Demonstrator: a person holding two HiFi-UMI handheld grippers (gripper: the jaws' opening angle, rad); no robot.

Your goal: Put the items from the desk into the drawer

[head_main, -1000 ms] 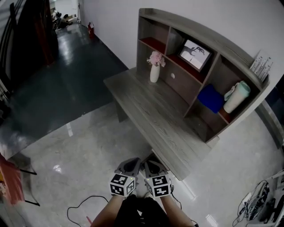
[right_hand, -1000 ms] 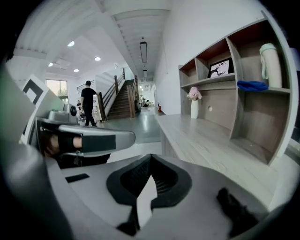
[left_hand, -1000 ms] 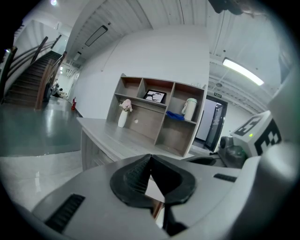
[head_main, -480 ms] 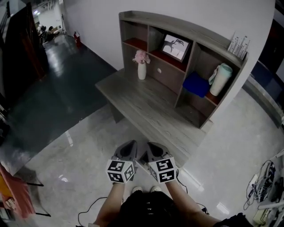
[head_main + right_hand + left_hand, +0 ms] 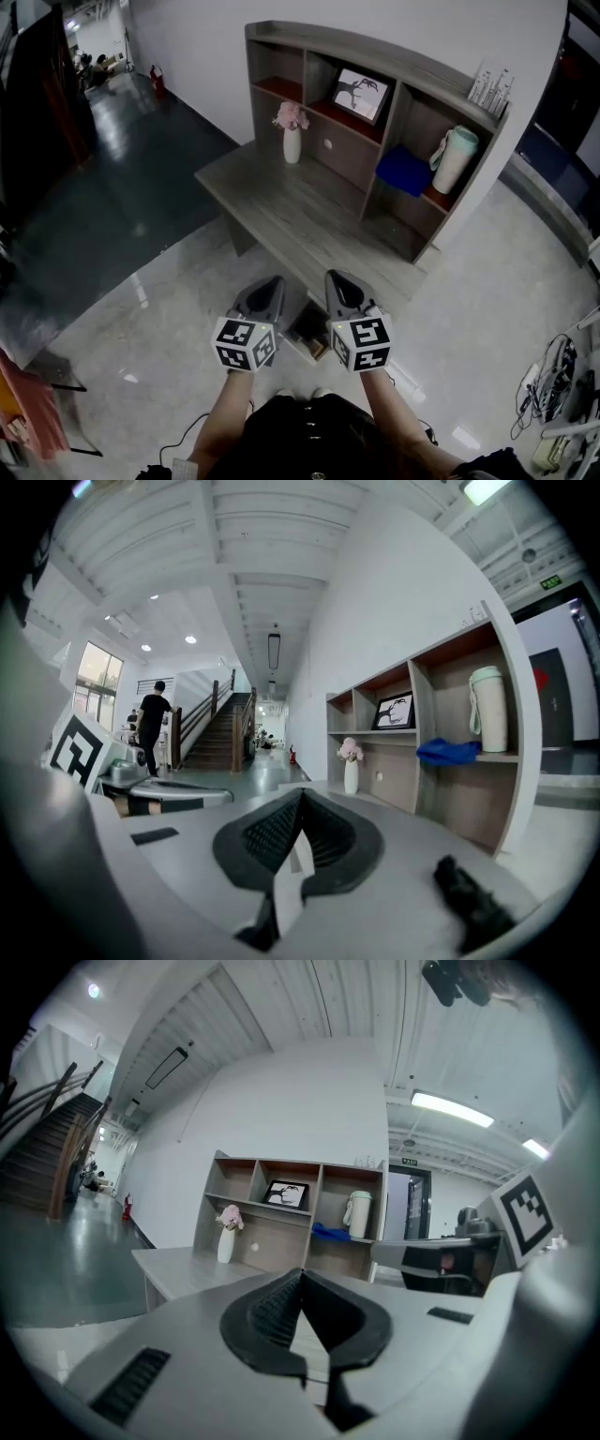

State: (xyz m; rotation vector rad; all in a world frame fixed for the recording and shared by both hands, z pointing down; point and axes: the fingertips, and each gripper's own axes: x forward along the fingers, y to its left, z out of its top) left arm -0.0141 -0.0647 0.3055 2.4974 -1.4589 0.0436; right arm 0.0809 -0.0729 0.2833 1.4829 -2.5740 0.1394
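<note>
Sharing one shelf compartment are bottle and blue cloth.

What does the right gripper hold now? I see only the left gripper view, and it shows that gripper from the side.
Observer: Nothing. In the right gripper view, the right gripper has its jaws together with nothing between them.
Operator: The left gripper hides the near desk from me. What stands on it?
Observer: The head view shows the whole desk top: only a white vase with flowers.
Operator: Is anybody close?
Observer: Only far off: the right gripper view shows a person in dark clothes by the stairs.
</note>
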